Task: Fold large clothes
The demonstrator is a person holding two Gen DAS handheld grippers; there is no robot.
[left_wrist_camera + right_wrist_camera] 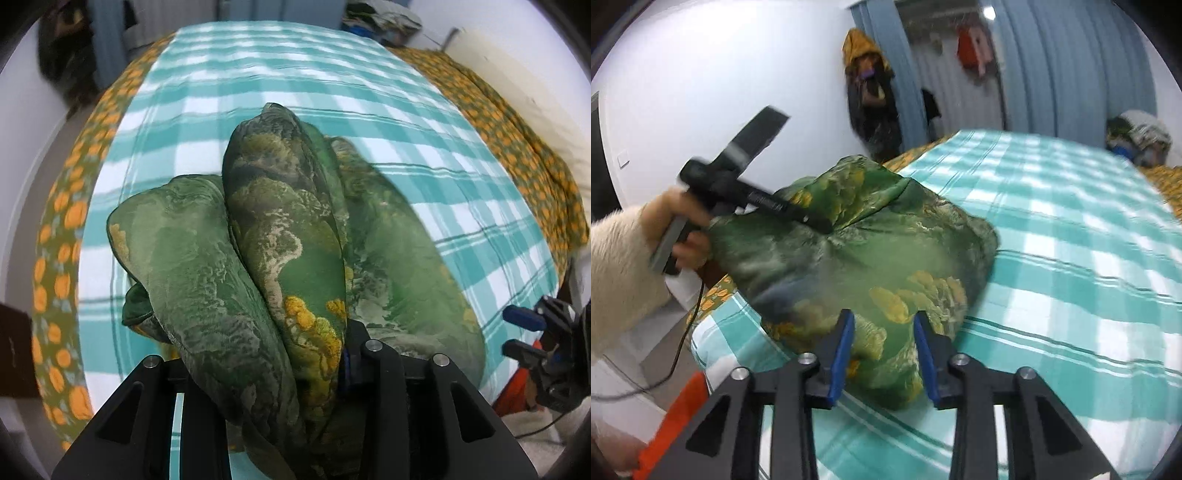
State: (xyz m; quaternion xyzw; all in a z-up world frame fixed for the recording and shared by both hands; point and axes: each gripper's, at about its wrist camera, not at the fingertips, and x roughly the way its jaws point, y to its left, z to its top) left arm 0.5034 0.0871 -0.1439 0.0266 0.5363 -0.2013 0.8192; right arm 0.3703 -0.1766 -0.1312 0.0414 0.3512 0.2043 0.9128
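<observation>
Left tool [314, 354] clenched on green printed cloth [280, 236], bunched mid-frame over checked bed [332, 74]. Right tool [884, 347] released, fingers [842, 350] apart, lower centre, cloth just beyond.

A bed [1071, 229] under a teal-checked sheet [295, 74] carries a bunched green garment [857, 251].

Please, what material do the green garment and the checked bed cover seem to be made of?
Green garment: seemingly a thin, silky woven fabric, maybe satin or chiffon; it has a soft sheen, a printed green and yellow pattern, and gathers in smooth rounded folds where the left gripper pinches it.

Checked bed cover: likely matte cotton; it shows no shine and lies flat with only fine creases. Neither fibre can be confirmed.
</observation>
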